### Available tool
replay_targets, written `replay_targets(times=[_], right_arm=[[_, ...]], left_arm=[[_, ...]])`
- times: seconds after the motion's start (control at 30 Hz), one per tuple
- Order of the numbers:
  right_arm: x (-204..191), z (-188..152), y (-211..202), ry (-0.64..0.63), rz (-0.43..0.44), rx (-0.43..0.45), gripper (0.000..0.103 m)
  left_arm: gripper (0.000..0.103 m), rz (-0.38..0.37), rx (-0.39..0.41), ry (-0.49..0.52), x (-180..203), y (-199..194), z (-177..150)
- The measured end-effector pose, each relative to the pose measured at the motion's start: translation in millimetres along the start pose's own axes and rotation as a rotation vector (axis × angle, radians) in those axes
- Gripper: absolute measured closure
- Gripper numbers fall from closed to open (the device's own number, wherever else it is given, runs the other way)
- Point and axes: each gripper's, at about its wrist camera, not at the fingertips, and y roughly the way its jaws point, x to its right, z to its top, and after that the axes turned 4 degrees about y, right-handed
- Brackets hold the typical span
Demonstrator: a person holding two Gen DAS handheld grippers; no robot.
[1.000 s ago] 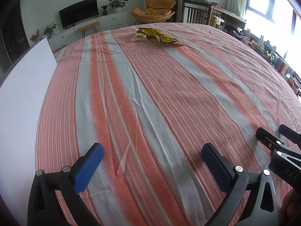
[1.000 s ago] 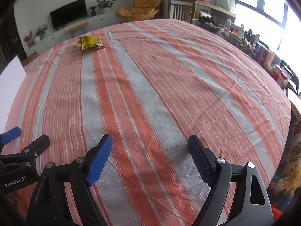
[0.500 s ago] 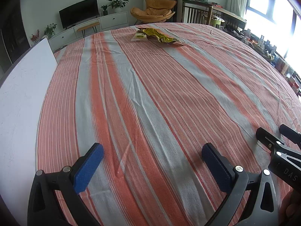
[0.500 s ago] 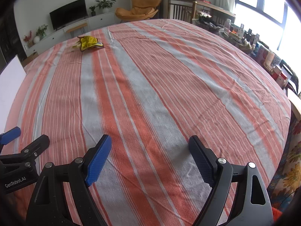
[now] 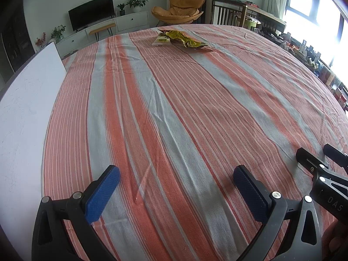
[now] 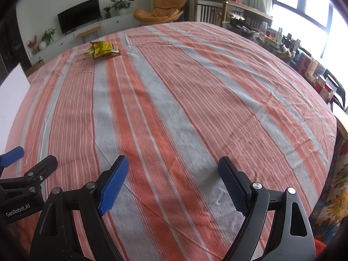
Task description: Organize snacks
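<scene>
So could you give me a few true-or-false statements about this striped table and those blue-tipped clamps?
1. The crinkled yellow snack wrapper lies at the table's far end. True.
2. The left gripper is clamped on a snack. False: its jaws stand open and empty.
3. The right gripper is open with nothing between its blue pads. True.
4. The orange-and-grey striped tablecloth is covered in snacks. False: only the wrapper and a small pale packet beside it show.

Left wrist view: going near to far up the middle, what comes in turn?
Left gripper with jaws open → bare striped tablecloth → yellow snack packet → orange armchair.
</scene>
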Motion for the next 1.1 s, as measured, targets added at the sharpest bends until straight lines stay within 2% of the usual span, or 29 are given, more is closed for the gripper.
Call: replay_targets(times=[0.07,0.1,0.13,0.2,0.3,0.37,0.43,0.5,0.6,0.7,0.8,0.87,0.97,1.03,1.1], right_arm=[[0,0,0,-0.001,0.000,0.000,0.016],[0,0,0,-0.001,-0.001,0.000,0.016],[0,0,0,-0.001,-0.001,0.000,0.016],[0,0,0,-0.001,-0.001,0.000,0.016],[0,0,0,0.000,-0.001,0.000,0.015],[0,0,0,0.000,0.000,0.000,0.015],[-1,0,0,0.000,-0.001,0.000,0.015],[0,0,0,0.000,-0.001,0.000,0.015],[0,0,0,0.000,-0.001,0.000,0.015],[-1,0,1,-0.001,0.001,-0.002,0.014],[-3,0,1,-0.004,0.001,-0.003,0.013],[-3,0,1,-0.004,0.001,-0.004,0.013],[-3,0,1,-0.003,0.001,-0.003,0.013],[-3,0,1,-0.003,0.001,-0.003,0.013],[-3,0,1,-0.004,0.002,-0.003,0.012]], left_arm=[[0.002,-0.022,-0.100,-0.046,-4,3,15],[0.003,-0.054,-0.103,-0.071,-6,0,21],[0.003,-0.098,-0.078,-0.113,-11,-7,32],[0.003,-0.127,-0.020,-0.161,-19,-20,55],[0.003,-0.153,-0.010,-0.144,-21,-20,97],[0.003,-0.141,-0.044,-0.094,-20,-6,135],[0.003,-0.097,-0.026,-0.059,-24,10,176],[0.003,-0.094,-0.035,-0.038,-27,31,209],[0.003,-0.077,-0.077,-0.041,-33,70,249],[0.003,-0.064,-0.086,-0.020,-33,103,278],[0.003,-0.082,-0.093,-0.074,-42,134,293],[0.003,-0.130,-0.091,-0.156,-53,154,298],[0.002,-0.179,-0.133,-0.186,-57,181,296],[0.000,-0.152,-0.087,-0.100,-47,182,295],[0.001,-0.081,-0.094,0.022,-29,185,288]])
